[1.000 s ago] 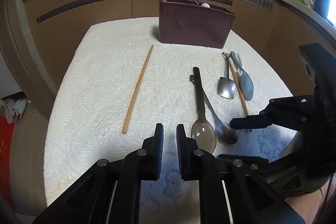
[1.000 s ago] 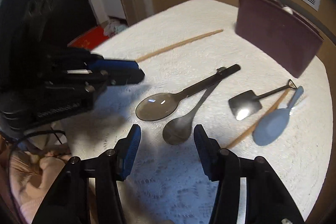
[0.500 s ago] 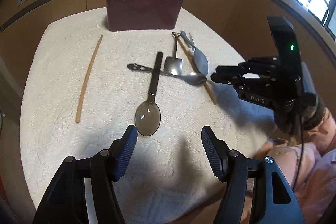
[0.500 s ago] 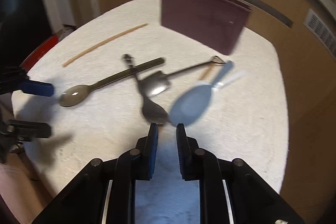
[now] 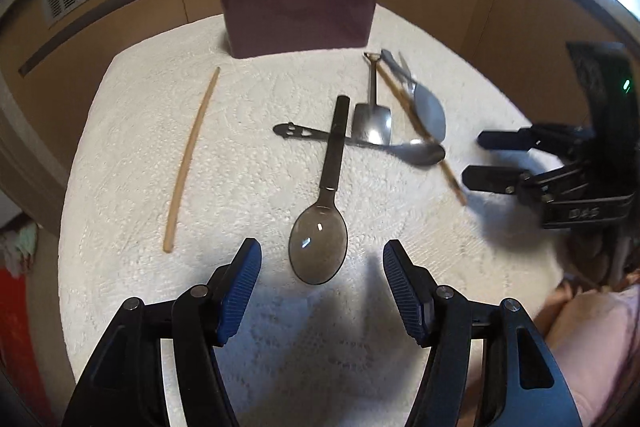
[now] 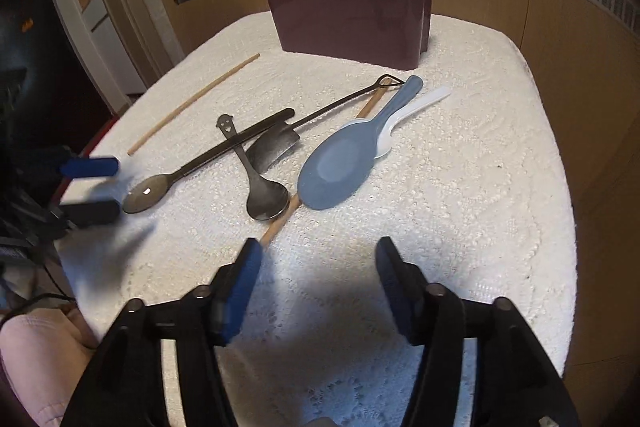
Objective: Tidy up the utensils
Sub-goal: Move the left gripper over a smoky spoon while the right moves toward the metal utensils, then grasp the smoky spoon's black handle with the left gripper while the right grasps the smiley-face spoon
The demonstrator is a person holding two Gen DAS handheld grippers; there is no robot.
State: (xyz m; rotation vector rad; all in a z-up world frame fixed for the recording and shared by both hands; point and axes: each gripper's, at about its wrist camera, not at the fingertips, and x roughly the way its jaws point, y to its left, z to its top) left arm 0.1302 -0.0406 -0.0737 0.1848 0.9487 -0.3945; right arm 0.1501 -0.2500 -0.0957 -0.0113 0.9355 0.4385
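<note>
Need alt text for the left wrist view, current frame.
Open left gripper hovers over a translucent brown spoon on a white lace tablecloth. Behind lie more spoons, two wooden chopsticks and a maroon utensil holder; the open right gripper enters at right.

Bare white lace-covered table lies open right of the blue plastic rice paddle; crossed utensils crowd the centre, and the upright maroon plastic utensil holder blocks the far edge.

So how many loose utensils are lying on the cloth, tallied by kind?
Spoons: 4: smoky clear, dark metal, blue, white.
Shovel-shaped metal utensil: 1.
Wooden chopsticks: 2: apart at left, under the pile.
Total: 7.
</note>
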